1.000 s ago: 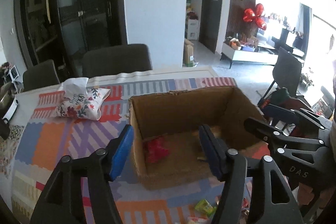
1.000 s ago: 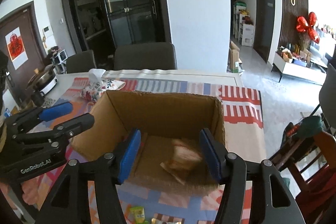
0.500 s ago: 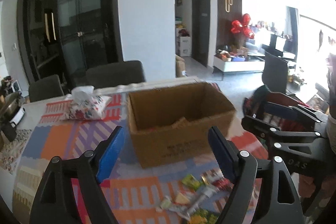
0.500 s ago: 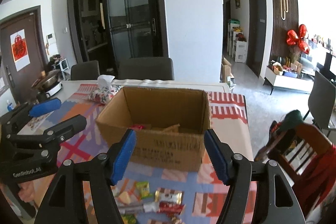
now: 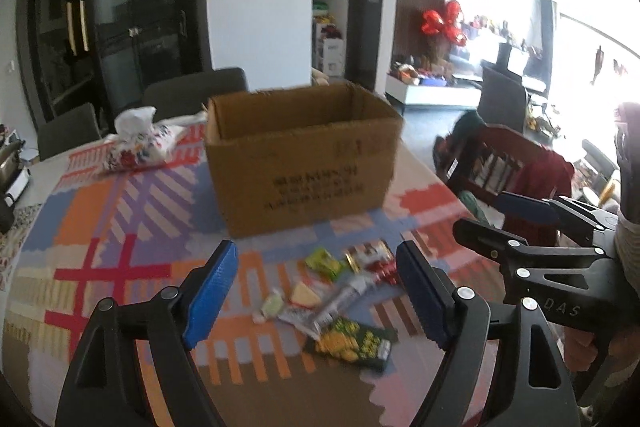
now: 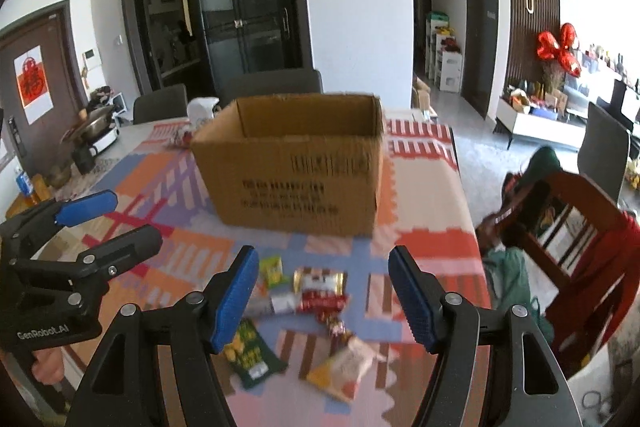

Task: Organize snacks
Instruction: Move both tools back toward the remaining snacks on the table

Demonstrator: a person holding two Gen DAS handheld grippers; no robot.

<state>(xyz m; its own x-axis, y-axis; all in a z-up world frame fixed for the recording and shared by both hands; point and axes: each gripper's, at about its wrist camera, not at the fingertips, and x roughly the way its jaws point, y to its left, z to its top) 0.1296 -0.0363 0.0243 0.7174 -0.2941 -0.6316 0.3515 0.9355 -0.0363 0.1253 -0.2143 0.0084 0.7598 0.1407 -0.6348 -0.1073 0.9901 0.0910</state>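
An open cardboard box (image 5: 304,163) stands on the patterned table mat (image 5: 120,227); it also shows in the right wrist view (image 6: 296,171). Several loose snack packets lie in front of it: a small green one (image 5: 323,262), a red one (image 6: 322,289), a dark green and yellow one (image 5: 352,341) and a pale bag (image 6: 344,371). My left gripper (image 5: 318,297) is open and empty, above the packets. My right gripper (image 6: 324,299) is open and empty, above the same pile.
A floral tissue pouch (image 5: 138,143) lies behind the box to the left. Dark chairs (image 5: 196,91) stand at the far table edge. A red wooden chair (image 6: 568,239) stands right of the table. A pot (image 6: 94,125) sits at the far left.
Both grippers have pulled back and down from over the box. The snack pile now lies under them, and the box's inside is out of sight.
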